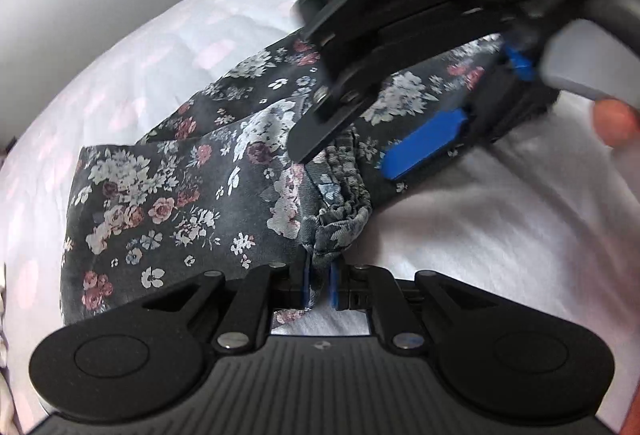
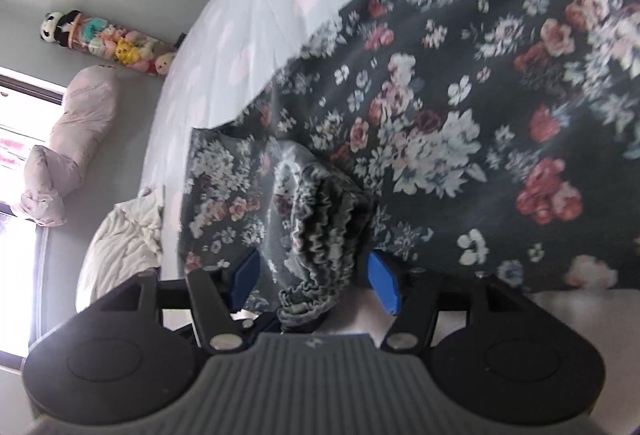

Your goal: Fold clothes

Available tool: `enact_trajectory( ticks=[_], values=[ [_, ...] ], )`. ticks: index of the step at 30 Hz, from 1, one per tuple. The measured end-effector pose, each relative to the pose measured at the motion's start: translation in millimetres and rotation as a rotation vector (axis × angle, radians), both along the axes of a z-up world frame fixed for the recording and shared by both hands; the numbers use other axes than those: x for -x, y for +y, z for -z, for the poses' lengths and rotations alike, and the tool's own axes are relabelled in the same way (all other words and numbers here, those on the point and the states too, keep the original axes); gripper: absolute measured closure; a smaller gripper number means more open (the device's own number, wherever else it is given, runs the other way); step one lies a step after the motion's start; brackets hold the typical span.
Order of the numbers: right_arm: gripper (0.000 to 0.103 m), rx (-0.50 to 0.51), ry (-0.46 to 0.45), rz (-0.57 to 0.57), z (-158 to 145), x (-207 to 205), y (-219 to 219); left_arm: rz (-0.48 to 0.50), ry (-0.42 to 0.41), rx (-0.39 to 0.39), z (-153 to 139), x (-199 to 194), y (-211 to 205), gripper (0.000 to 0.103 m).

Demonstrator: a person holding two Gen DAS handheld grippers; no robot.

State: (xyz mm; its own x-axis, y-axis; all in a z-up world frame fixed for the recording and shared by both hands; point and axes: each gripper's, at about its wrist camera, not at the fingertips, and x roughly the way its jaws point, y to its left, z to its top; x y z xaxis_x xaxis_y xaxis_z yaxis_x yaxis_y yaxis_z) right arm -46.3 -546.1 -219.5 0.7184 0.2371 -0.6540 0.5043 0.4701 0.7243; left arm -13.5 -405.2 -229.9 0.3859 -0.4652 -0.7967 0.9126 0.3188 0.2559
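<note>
Floral garment (image 1: pixel 168 171) on the bed (image 1: pixel 480 203), held at its gathered elastic band.

The left gripper (image 1: pixel 319 287) has its jaws closed on the band's edge (image 1: pixel 340 227). The right gripper (image 2: pixel 316 279) has jaws standing apart around the bunched band (image 2: pixel 320 235), blue pads (image 2: pixel 384 283) on either side; whether they press it cannot be told. The dark cloth spreads over the pale sheet (image 2: pixel 248 35).

A dark grey garment (image 1: pixel 180 195) with white and pink flowers lies on a white, pink-blotched sheet (image 1: pixel 160 47).
</note>
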Motion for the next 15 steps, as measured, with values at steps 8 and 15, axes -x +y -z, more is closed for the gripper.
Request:
enact_trajectory(
  ticks=[8, 15],
  values=[
    [0.045, 0.013, 0.038, -0.008, 12, -13, 6, 0.008, 0.017, 0.002, 1, -3, -1, 0.096],
    [0.074, -0.004, 0.028, 0.017, 20, -15, 7, -0.006, 0.073, 0.045, -5, -10, 5, 0.096]
  ],
)
